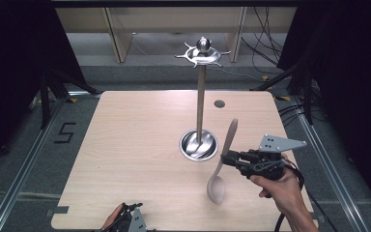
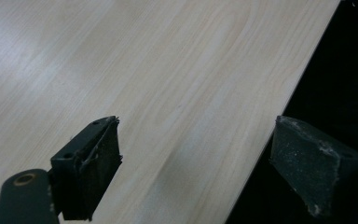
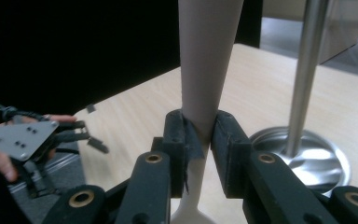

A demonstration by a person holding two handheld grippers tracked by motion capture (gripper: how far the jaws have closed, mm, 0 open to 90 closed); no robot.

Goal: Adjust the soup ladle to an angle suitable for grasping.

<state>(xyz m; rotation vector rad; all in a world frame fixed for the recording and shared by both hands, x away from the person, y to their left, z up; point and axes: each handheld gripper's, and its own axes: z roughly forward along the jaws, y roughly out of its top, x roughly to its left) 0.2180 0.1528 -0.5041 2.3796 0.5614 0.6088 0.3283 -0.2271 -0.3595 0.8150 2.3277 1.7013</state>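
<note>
My right gripper [image 1: 225,158] is shut on the handle of a beige spoon [image 1: 221,169], held above the table with its bowl hanging down toward the near edge and its handle pointing up and away. In the right gripper view the spoon handle [image 3: 205,70] rises between the two black pads [image 3: 181,140]. Just left of the spoon stands a metal utensil stand [image 1: 200,96] with a round dish base [image 1: 199,145] and a hooked crown [image 1: 203,53] on top. My left gripper [image 1: 128,220] rests at the table's near edge, and in its own view the left gripper [image 2: 196,154] is open over bare wood.
The light wooden table [image 1: 125,145] has a small round grommet [image 1: 219,103] near its far edge. Dark floor and metal rails surround it, with a "5" mark [image 1: 64,133] on the left. Cables [image 1: 265,43] trail at the back right.
</note>
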